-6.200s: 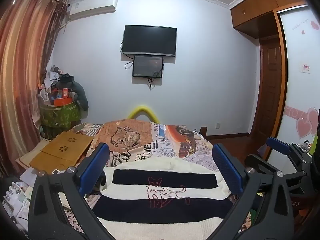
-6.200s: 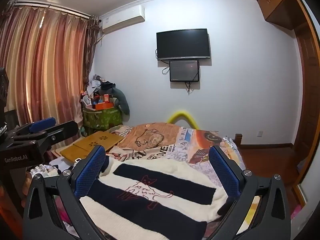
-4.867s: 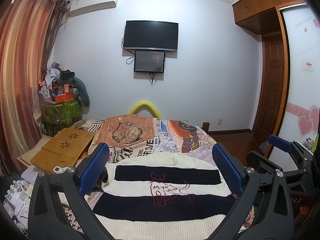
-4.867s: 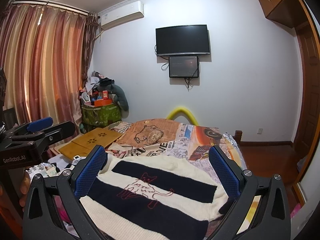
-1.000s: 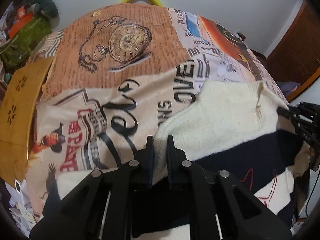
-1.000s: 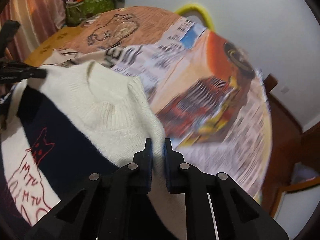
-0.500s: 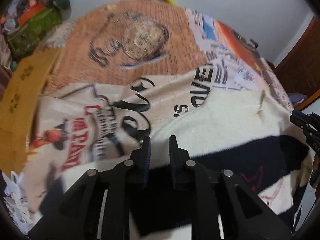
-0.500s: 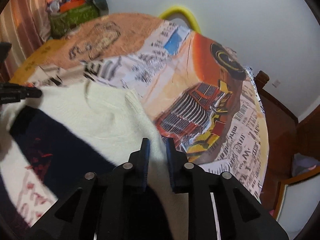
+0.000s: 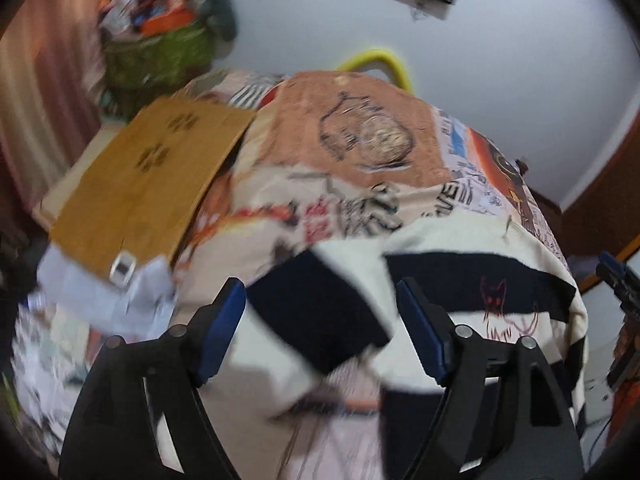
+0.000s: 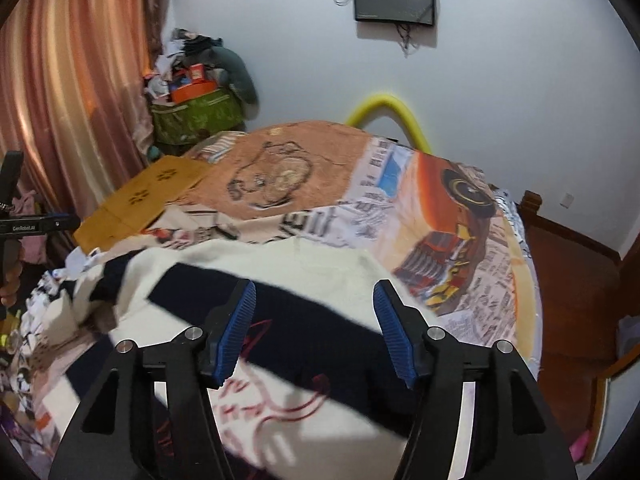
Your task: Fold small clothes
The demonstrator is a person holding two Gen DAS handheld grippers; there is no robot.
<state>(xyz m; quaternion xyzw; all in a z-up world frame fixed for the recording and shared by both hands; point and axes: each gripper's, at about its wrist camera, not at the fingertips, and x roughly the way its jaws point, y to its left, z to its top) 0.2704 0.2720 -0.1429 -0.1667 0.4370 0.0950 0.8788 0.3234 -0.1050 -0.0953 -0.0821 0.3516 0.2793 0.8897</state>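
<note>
A cream sweater with navy stripes and a red cat drawing (image 9: 496, 304) lies flat on the printed bedspread (image 9: 360, 152); the right wrist view shows the sweater (image 10: 280, 276) with its collar toward the far end. A striped sleeve (image 9: 316, 320) lies folded across, below my left gripper (image 9: 320, 328). That gripper hovers above the cloth, jaws opening, nothing pinched. My right gripper (image 10: 314, 332) hangs over the navy stripe, jaws opening too, pads clear of the knit. The left gripper's side (image 10: 40, 222) shows at the left edge of the right wrist view.
A tan wooden lap board (image 9: 148, 176) lies at the bed's left edge, over papers (image 9: 100, 296). A green basket piled with clutter (image 10: 196, 112) stands by the curtain (image 10: 60, 80). A yellow hoop (image 10: 384, 108) rises behind the bed. Wooden floor (image 10: 568, 264) lies right.
Both grippers let go of the sweater's shoulders, opened wide and pulled up and back from the cloth. The left one swung left, toward the sleeve. The sweater now lies flat.
</note>
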